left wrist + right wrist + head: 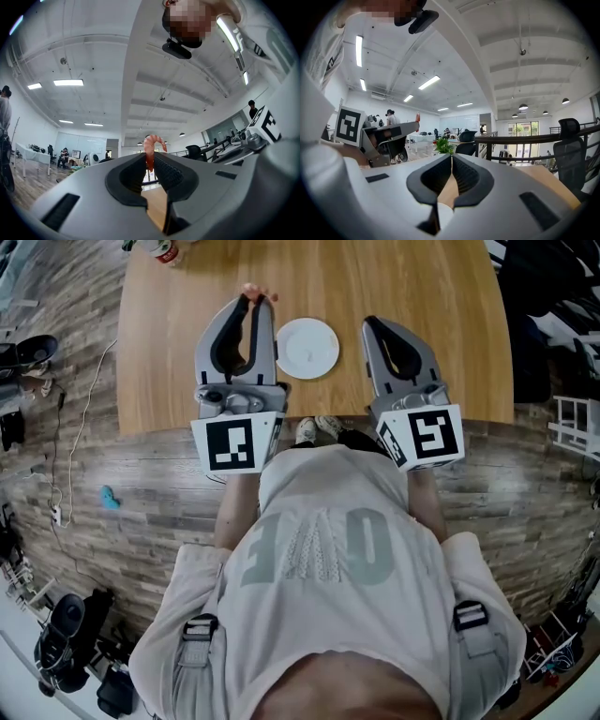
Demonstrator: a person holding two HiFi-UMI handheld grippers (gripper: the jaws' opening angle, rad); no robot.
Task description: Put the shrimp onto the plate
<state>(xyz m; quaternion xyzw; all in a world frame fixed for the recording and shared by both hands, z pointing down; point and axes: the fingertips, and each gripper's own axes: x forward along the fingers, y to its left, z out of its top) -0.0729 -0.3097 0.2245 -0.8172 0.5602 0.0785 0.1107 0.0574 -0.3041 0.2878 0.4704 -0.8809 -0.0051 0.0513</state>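
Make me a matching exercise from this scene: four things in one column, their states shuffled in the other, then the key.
1. shrimp
2. plate
3. left gripper
4. right gripper

A. shut, nothing between its jaws
B. pink, curled, pinched between jaws
C. white, bare, lying on the table
D. shut on something

Pairs: 1-B, 2-C, 3-D, 4-A

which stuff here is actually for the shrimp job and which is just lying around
For the job:
- shrimp, pinched in the left gripper
- white plate on the table, still bare
- right gripper, shut and empty

Just lying about:
- small red-and-white item at the table's far edge
- blue object on the floor
- dark shoes
- white cable
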